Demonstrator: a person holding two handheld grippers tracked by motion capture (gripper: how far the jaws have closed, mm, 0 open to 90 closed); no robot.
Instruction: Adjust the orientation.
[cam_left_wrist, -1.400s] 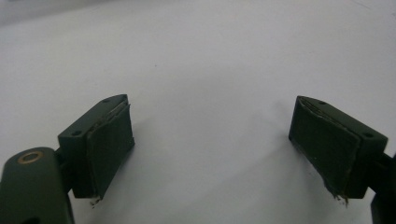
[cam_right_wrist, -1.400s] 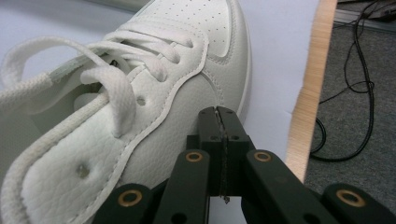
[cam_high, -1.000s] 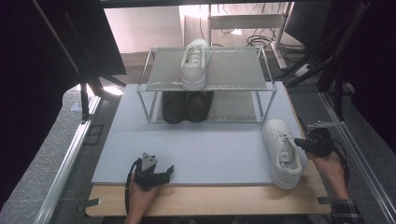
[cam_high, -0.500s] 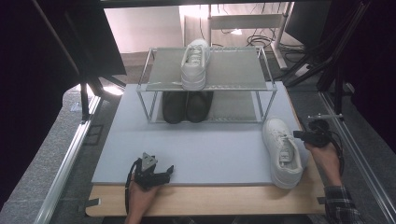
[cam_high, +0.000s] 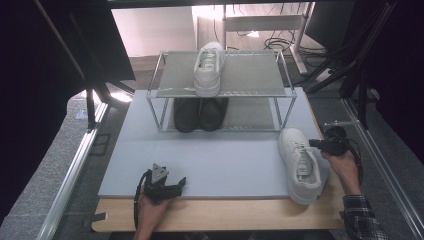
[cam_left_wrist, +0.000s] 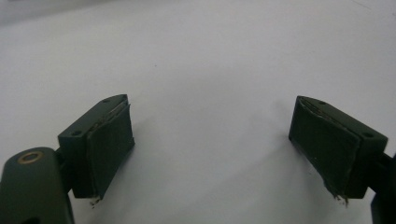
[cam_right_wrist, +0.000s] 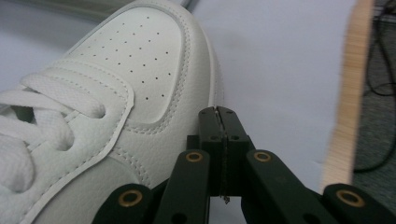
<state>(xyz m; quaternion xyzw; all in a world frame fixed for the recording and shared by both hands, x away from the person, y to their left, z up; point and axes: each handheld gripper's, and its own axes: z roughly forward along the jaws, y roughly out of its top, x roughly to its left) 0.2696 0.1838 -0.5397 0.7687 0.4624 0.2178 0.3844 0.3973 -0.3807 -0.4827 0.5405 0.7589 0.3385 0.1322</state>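
A white sneaker (cam_high: 300, 162) lies on the grey mat (cam_high: 220, 155) at the front right, toe pointing away. My right gripper (cam_high: 314, 144) is shut with nothing between its jaws, its tips against the shoe's outer side; in the right gripper view the tips (cam_right_wrist: 219, 114) rest beside the perforated toe (cam_right_wrist: 140, 60). My left gripper (cam_high: 176, 186) rests at the mat's front left and is open; the left gripper view has its pads (cam_left_wrist: 109, 140) wide apart over bare mat. A second white sneaker (cam_high: 208, 67) stands on the rack's top shelf (cam_high: 250, 75). A pair of black shoes (cam_high: 200, 114) sits underneath.
The wire rack (cam_high: 220, 90) spans the back of the mat. A wooden table edge (cam_high: 220, 215) runs along the front, and again at the right of the right gripper view (cam_right_wrist: 348, 93). Metal rails (cam_high: 75, 170) flank both sides. Cables lie behind the rack.
My right hand and gripper have moved away from me along the sneaker's outer side, toward its toe. The left gripper has stayed still.
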